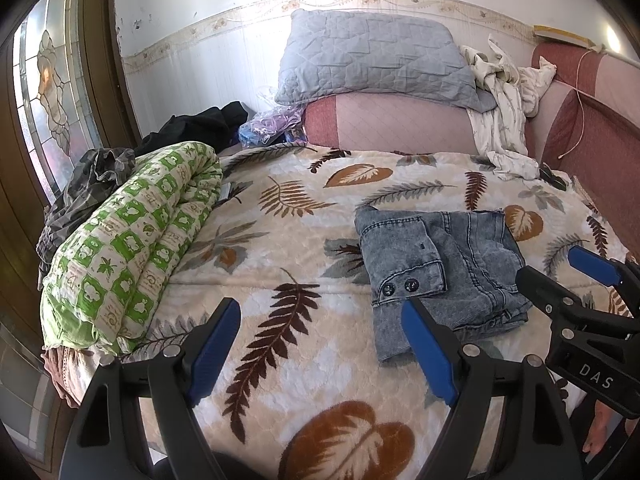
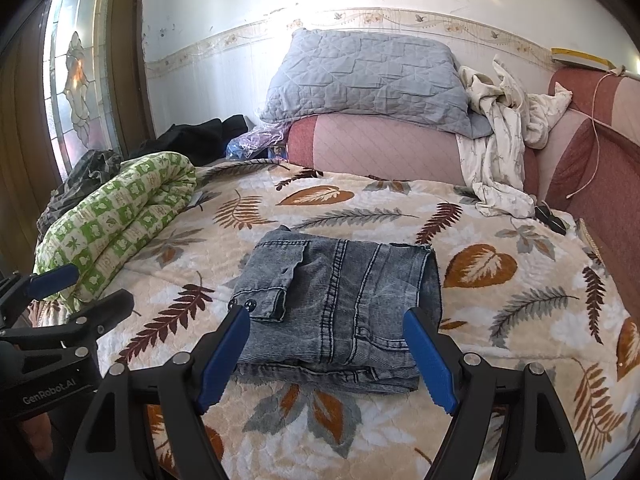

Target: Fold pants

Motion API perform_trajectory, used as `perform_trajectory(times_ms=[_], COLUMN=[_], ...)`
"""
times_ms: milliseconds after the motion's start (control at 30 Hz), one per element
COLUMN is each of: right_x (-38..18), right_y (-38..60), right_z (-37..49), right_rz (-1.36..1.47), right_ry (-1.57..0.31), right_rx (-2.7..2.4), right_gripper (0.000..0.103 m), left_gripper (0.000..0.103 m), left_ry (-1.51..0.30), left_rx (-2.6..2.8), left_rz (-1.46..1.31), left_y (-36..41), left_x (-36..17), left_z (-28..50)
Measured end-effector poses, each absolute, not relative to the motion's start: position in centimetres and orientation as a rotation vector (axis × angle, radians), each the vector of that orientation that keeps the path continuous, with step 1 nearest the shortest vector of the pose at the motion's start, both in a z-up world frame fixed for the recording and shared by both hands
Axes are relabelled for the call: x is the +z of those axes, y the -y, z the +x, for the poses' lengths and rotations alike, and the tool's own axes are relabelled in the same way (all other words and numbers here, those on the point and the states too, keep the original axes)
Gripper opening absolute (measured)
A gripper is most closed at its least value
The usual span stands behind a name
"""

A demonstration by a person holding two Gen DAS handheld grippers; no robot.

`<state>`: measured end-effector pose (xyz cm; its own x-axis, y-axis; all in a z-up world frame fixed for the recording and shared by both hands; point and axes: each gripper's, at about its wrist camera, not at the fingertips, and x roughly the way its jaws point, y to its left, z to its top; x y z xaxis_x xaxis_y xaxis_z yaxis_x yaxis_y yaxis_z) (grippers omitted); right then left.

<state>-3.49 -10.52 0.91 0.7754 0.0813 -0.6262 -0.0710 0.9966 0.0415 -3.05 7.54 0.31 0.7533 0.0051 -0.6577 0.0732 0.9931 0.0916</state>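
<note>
Already the grey acid-washed denim pants lie folded compact on the leaf-patterned bed blanket, so I hold left tool and right tool apart, empty.

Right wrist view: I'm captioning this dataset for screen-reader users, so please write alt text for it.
Grey acid-washed denim pants lie folded into a compact rectangle on a cream leaf-print blanket, framed by the open blue-padded right gripper, which holds nothing. The left gripper shows at the left edge.
</note>
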Motion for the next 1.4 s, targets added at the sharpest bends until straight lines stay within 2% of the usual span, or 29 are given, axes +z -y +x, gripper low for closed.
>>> perform_trajectory(times_ms=[1400], right_x=[1.0], right_y=[7.2], right_z=[-3.1], right_rz=[-0.060], right_ry=[-0.701], right_rx=[0.086], right_gripper=[0.082], left_gripper=[0.083], left_ry=[-0.715], left_rx=[-0.037], left_rz=[0.046], left_y=[-10.6], left_x=[-0.4], left_z=[-3.0])
